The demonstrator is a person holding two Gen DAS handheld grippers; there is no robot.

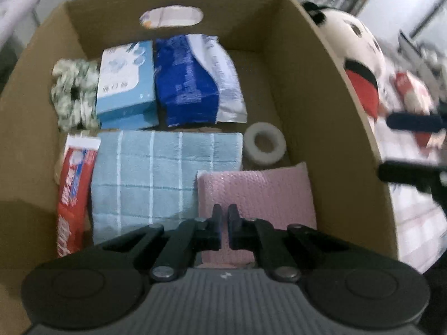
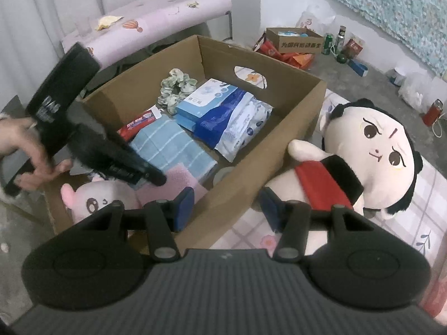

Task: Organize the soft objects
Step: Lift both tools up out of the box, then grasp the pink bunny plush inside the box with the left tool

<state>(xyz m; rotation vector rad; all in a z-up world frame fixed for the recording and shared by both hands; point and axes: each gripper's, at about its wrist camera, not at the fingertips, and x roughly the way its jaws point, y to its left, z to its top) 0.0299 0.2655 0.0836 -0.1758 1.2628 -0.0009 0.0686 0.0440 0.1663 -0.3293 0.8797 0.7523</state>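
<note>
Cardboard box [image 1: 329, 89] with towel [image 1: 156, 173], tissues [image 1: 125, 83], scrunchie [image 1: 74, 92]; left jaws together, right apart.

Small cardboard box [image 2: 296, 40] on floor by wall: Chinese print, approx "为国民...动高全". Other pkg labels too blurred to read.

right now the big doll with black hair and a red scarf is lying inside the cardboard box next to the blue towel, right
Not quite. The big doll with black hair and a red scarf lies outside the cardboard box, on the patterned cloth beside its wall, as the right wrist view shows. The blue towel is inside the box, as you said.
</note>
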